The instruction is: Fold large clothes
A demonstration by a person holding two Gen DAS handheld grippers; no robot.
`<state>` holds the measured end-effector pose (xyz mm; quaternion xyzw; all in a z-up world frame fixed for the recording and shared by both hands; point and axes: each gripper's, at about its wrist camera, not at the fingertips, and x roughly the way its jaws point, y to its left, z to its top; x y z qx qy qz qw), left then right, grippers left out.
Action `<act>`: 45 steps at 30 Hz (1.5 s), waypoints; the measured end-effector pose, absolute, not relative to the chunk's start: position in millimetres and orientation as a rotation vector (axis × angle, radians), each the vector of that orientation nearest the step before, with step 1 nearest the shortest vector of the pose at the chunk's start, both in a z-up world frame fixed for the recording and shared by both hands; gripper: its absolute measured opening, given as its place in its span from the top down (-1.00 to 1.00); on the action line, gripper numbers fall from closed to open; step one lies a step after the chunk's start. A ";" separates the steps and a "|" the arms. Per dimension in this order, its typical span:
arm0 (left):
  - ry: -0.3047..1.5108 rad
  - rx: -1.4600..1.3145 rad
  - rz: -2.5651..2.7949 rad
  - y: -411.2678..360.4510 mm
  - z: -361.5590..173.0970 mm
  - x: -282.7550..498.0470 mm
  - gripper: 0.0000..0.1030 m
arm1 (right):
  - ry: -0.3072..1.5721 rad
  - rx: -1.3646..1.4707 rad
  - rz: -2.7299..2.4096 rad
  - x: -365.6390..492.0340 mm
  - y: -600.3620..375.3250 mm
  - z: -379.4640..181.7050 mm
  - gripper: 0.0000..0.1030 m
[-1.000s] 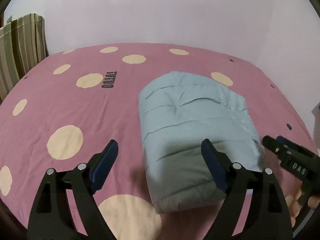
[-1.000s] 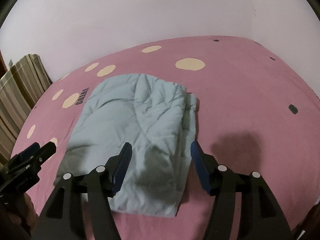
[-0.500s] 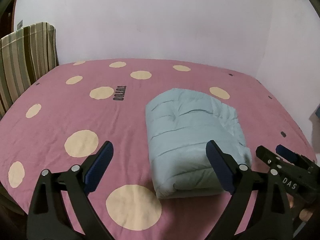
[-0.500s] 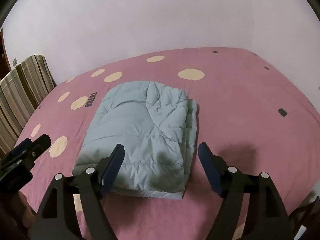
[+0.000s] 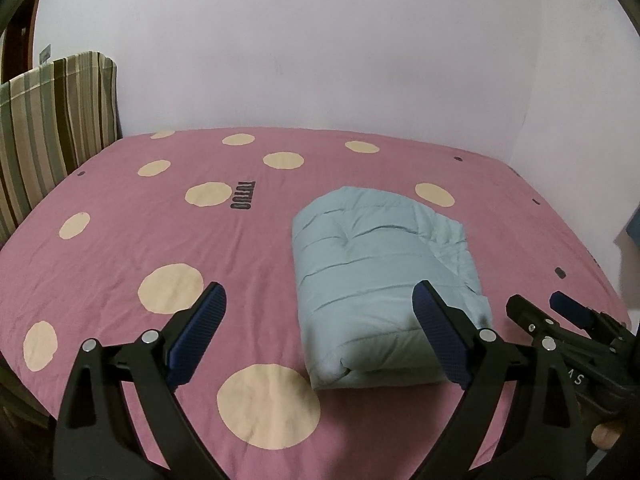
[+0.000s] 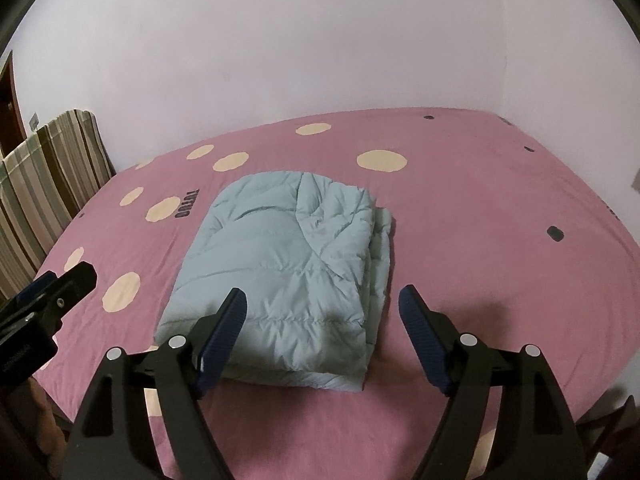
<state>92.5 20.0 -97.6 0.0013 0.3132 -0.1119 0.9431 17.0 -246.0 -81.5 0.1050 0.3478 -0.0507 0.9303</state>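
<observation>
Left wrist view. Seen ahead: a pink bedsheet with cream round dots [image 5: 120,248] and a dark printed word, spread flat up to a plain pale wall [image 5: 320,48]. At far left, standing upright against the bed edge, a cushion with brown, green and cream stripes [image 5: 52,120]. On the sheet, right of centre, lying folded into a thick rectangle, the pale blue quilted padded garment [image 5: 380,272]. Nothing lying between the tongs and it. Left gripper [image 5: 316,334] with black arms and blue ribbed pads spread wide, having just been opening, holding nothing; right pad only in front of the garment's near corner, not pressing it. At lower right, beside it, the right gripper [image 5: 560,316] seen from the side.

Right wrist view. Same folded garment [image 6: 288,272] in the middle of the sheet [image 6: 480,208], layered edges at its right side. Striped cushion [image 6: 48,184] at left, wall [image 6: 320,40] behind. Right gripper [image 6: 322,328] open widely, also just been opening, gripping nothing; left pad overlapping the garment's near edge in the picture, contact not to tell. Left gripper [image 6: 52,288] at the left border.
</observation>
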 end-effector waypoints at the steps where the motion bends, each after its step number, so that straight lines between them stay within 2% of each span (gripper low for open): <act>1: 0.637 0.003 -0.228 19.9 -97.2 91.5 -0.83 | 0.710 0.214 -0.104 16.2 -245.2 -80.6 -0.50; 45: 0.628 -0.007 -0.220 13.2 -92.7 78.2 -0.83 | 0.692 0.213 -0.102 10.2 -242.2 -76.5 -0.50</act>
